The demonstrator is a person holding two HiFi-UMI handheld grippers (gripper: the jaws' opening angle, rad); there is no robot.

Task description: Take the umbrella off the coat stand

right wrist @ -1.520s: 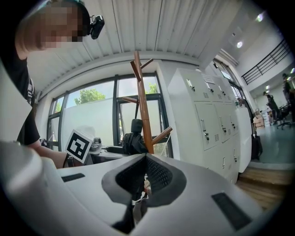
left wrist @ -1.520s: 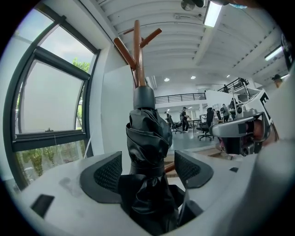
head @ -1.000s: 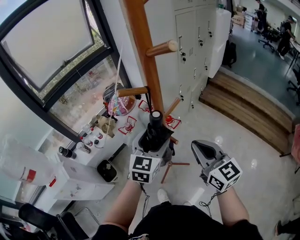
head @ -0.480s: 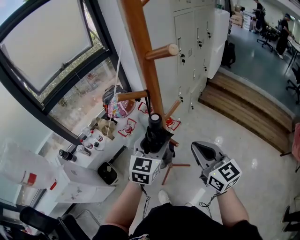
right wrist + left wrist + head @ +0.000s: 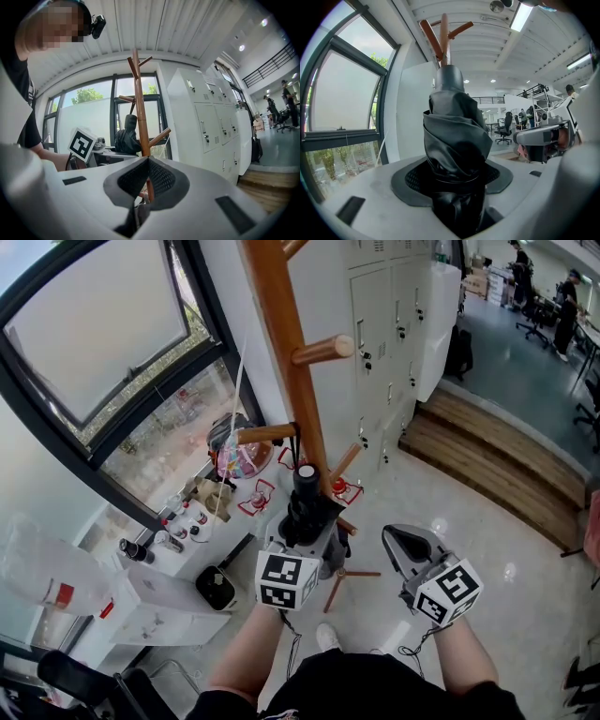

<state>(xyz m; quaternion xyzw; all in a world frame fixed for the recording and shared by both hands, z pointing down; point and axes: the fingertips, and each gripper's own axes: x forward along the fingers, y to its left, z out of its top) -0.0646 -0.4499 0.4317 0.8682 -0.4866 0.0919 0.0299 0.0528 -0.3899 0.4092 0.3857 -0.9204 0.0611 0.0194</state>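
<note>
Lower right of the head view, the right gripper (image 5: 148,164) is pinched together w/ nothing in it. At centre, the left gripper (image 5: 303,526) is closing round the umbrella (image 5: 452,136) — black folded canopy fills the gap, no firm bite evident yet. Probably light, but it's soft, slick fabric over a stiff core, so grip mid-bundle. Beyond, its strap (image 5: 297,446) looks hooked over a peg (image 5: 262,434) of the coat stand (image 5: 281,343) — lift, don't yank.
</note>
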